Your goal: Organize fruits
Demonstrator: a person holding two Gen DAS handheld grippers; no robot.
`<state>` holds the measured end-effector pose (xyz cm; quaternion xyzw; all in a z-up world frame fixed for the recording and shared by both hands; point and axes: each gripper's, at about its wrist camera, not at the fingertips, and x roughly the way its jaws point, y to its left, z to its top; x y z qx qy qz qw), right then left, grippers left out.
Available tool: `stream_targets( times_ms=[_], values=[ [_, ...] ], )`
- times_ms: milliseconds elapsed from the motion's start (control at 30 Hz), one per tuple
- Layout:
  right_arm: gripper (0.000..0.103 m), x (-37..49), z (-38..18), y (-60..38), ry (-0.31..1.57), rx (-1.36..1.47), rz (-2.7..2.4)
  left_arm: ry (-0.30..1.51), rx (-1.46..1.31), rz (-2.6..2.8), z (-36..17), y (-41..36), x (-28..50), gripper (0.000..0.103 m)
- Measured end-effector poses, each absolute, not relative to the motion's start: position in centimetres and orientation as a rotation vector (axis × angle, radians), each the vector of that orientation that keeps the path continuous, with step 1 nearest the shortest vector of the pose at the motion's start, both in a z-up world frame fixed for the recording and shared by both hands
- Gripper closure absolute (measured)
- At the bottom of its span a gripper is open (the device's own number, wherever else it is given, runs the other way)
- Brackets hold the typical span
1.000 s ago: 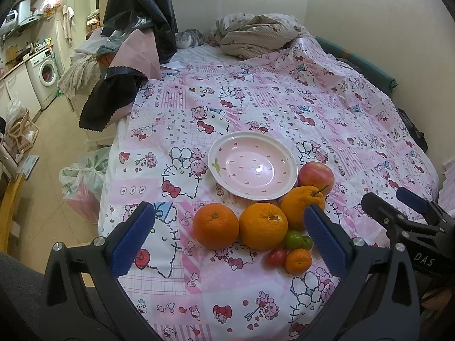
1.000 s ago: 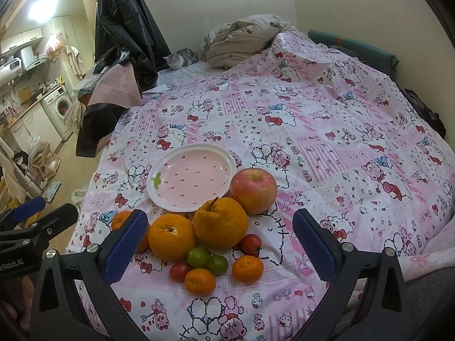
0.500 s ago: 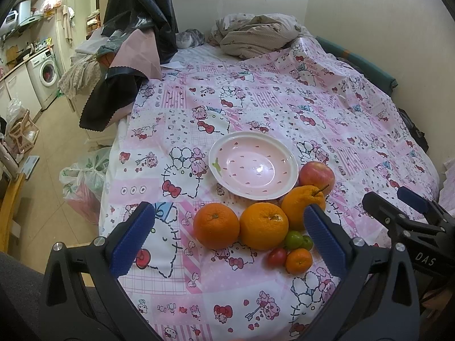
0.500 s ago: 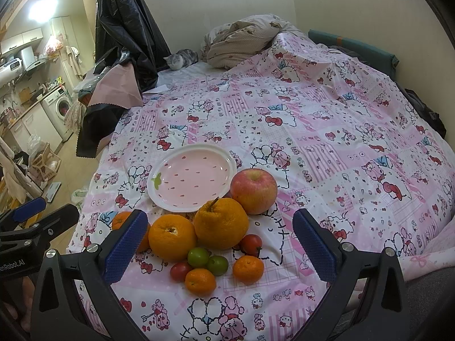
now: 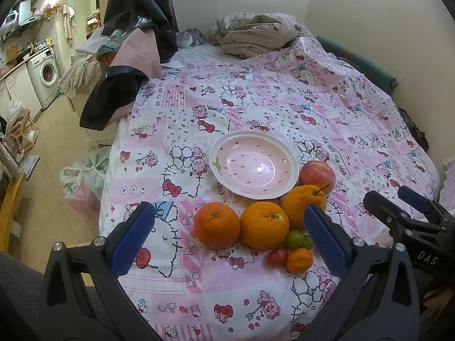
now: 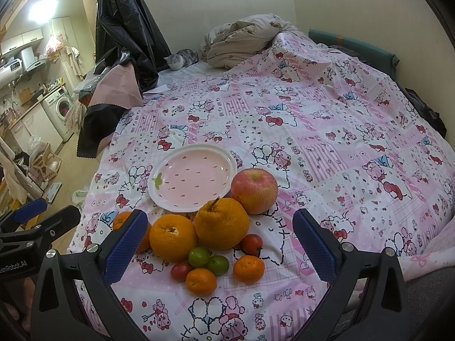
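Observation:
An empty pink plate point(image 5: 253, 164) point(image 6: 193, 177) lies on the pink patterned bedspread. Just in front of it sits a cluster of fruit: a red apple point(image 6: 254, 191) point(image 5: 317, 174), a knobbly orange with a stem point(image 6: 221, 223) point(image 5: 303, 206), two round oranges point(image 5: 264, 225) point(image 5: 216, 225), small mandarins point(image 6: 200, 281), cherry tomatoes point(image 6: 251, 244) and green plums point(image 6: 199, 256). My left gripper point(image 5: 227, 238) hovers open just short of the round oranges. My right gripper point(image 6: 217, 244) hovers open over the small fruit. Both hold nothing.
A crumpled blanket point(image 6: 241, 39) and a grey cat point(image 6: 182, 58) lie at the head of the bed. Dark and pink cloth point(image 5: 128, 65) hangs over the left edge. Beyond it are the floor, plastic bags point(image 5: 85, 176) and a washing machine point(image 5: 47, 75). A wall bounds the right side.

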<state>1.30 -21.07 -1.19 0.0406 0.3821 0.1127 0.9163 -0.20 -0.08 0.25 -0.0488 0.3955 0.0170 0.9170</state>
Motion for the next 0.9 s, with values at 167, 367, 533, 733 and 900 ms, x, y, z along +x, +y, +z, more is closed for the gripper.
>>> stream_targets(
  times_ms=[167,367,533,733,900],
  values=[
    [0.0,1.3,-1.2,-21.1,0.786,0.083,0.232,0.814,-0.101,0.035,0.2,0.0,-0.2,0.0],
    [0.0,1.3,-1.2,-21.1,0.787,0.085,0.233,0.814,-0.098,0.035,0.2,0.0,-0.2,0.0],
    [0.0,1.4,-1.3,-21.1,0.793,0.094,0.229,0.83,-0.101,0.047,-0.3,0.4,-0.2,0.0],
    [0.0,2.7,-0.9,-22.8,0.859,0.177,0.236,0.969,-0.139,0.067,-1.5,1.7,1.3,0.0],
    [0.0,5.2,-0.7,-24.6,0.964,0.258,0.249,1.17,-0.169,0.058,-3.4,3.5,3.1,0.0]
  ],
)
